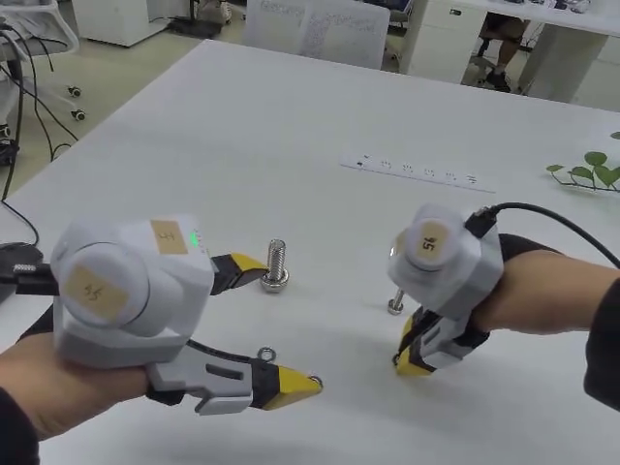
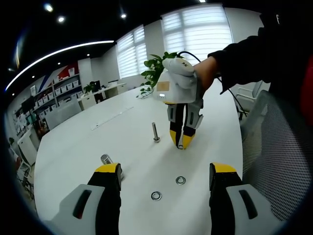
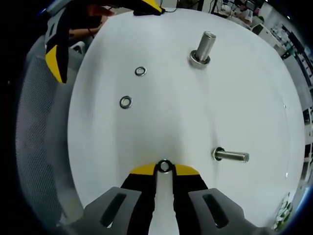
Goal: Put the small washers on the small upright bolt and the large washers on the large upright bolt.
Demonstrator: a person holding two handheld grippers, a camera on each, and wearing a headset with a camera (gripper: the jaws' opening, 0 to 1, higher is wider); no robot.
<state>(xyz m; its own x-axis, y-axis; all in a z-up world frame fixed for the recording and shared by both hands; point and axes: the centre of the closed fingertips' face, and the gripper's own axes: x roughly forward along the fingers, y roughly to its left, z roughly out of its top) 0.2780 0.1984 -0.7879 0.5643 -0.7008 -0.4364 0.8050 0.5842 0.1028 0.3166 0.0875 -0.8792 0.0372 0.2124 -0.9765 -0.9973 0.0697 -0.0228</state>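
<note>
My left gripper (image 1: 281, 323) gapes wide over two loose washers (image 2: 180, 180) on the near table (image 1: 291, 145). My right gripper (image 3: 165, 169) pinches a washer (image 3: 165, 166) just beside the small bolt (image 1: 396, 302). The large bolt (image 1: 276, 263) stands further left.

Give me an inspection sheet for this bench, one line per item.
Surface: white table, no marks seen.
Job's things: large bolt and small bolt upright, apart; loose washer and second loose washer flat on the table; third washer held by the right gripper.
Clutter: nothing seen.
Grippers: left gripper open, near the large bolt; right gripper shut on the third washer, beside the small bolt.
Cables: black cable from the right gripper; floor cables at left.
Surroundings: socket strip in the table, plant, office desks beyond.
</note>
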